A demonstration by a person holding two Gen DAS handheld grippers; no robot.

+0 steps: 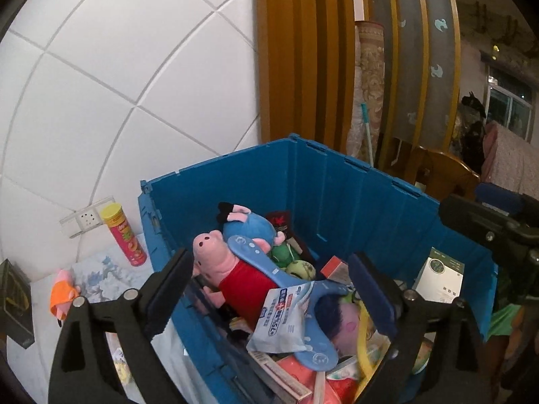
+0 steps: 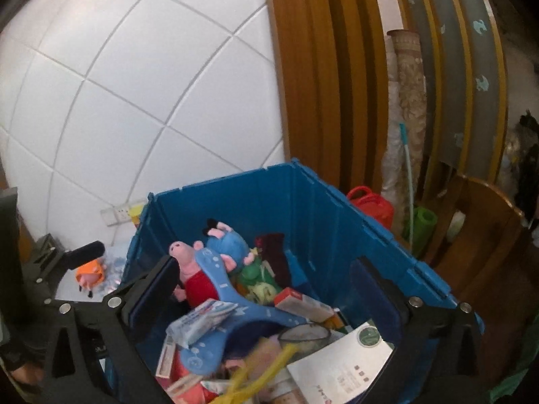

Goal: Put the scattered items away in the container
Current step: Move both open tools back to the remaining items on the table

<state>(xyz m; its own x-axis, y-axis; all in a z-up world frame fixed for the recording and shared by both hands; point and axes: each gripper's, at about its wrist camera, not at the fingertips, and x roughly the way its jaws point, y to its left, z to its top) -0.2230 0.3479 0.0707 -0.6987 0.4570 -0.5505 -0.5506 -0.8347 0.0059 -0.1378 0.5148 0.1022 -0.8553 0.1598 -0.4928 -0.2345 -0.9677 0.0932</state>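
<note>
The blue crate (image 1: 337, 202) is heaped with plush toys, packets and boxes, while a chip tube (image 1: 124, 235) and an orange toy (image 1: 64, 294) lie outside it. Left gripper (image 1: 269, 296) and right gripper (image 2: 269, 299) both gape, empty, above the heap; any reach outward should clear the crate's wall.

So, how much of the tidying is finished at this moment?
Mostly done: the blue crate already holds the pig plush, a blue hanger, a pouch and boxes. In hand: nothing; the left claw and right claw are open over it. Left outside: the crisp can and small orange toy.
</note>
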